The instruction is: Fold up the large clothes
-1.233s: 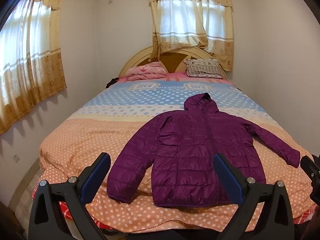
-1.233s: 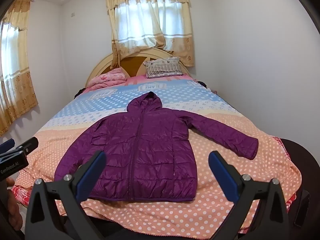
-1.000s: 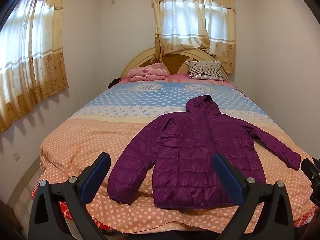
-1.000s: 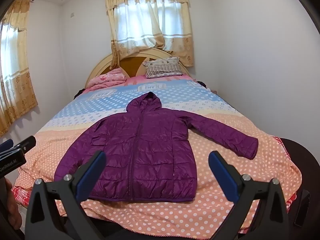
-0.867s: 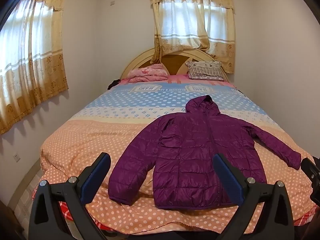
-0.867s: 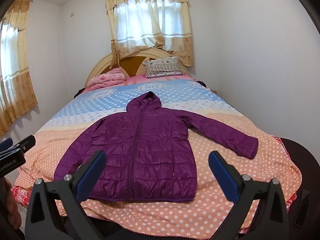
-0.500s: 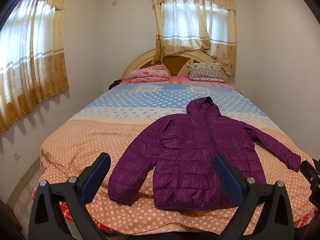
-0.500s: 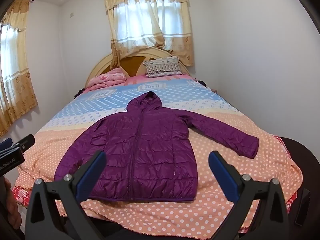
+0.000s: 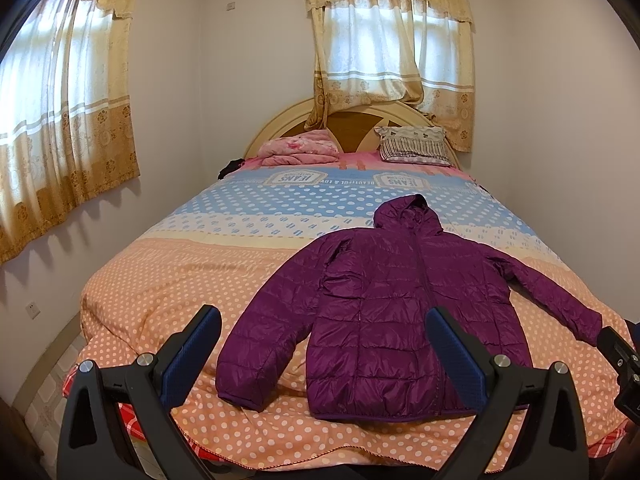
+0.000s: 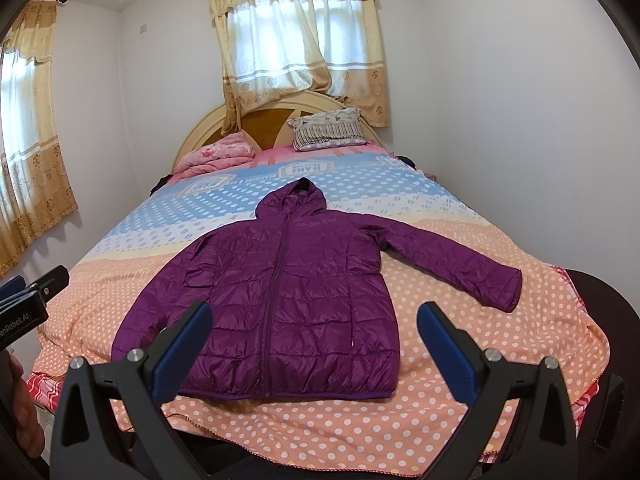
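Observation:
A purple hooded puffer jacket (image 9: 400, 312) lies flat and zipped on the bed, hood toward the headboard, both sleeves spread out; it also shows in the right wrist view (image 10: 296, 296). My left gripper (image 9: 324, 348) is open and empty, held off the foot of the bed in front of the jacket's left sleeve and hem. My right gripper (image 10: 314, 340) is open and empty, held off the foot of the bed in front of the hem. Neither touches the jacket.
The bed (image 9: 168, 280) has an orange, white and blue dotted cover. A pink folded blanket (image 9: 298, 148) and a striped pillow (image 9: 414, 146) lie by the headboard. Walls stand close on both sides. A dark round object (image 10: 604, 320) sits at the bed's right corner.
Both views have shifted only very slightly; the jacket lies as before and both grippers stay open.

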A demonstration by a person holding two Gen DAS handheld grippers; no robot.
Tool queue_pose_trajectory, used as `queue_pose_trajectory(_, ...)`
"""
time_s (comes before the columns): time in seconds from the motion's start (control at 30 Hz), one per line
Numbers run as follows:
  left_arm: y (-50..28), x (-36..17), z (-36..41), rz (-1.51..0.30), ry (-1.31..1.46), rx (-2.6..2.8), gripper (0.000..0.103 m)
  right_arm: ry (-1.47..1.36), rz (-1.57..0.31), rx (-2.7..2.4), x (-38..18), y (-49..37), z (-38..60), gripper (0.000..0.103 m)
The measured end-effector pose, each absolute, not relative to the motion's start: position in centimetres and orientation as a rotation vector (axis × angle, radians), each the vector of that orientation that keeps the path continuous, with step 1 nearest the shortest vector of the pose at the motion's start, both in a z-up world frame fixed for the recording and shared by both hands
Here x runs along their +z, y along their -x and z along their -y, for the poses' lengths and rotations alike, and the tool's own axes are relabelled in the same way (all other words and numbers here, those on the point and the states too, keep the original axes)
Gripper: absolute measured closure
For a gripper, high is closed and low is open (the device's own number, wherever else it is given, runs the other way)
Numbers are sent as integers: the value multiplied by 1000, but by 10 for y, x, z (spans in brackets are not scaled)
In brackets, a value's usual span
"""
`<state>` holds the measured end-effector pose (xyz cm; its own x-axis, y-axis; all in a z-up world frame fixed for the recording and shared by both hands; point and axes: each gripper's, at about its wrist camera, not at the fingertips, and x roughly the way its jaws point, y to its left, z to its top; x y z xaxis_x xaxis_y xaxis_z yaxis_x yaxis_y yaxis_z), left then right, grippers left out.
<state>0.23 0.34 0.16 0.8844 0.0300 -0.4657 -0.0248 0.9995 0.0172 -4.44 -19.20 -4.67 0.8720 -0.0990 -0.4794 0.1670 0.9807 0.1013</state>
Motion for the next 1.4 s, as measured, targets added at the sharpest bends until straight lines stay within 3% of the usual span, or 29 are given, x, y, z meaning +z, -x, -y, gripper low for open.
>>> queue_pose_trajectory(1.4,0,2,-5,-487,-5,24,1,-152,-507,-128,-53,44,193,0)
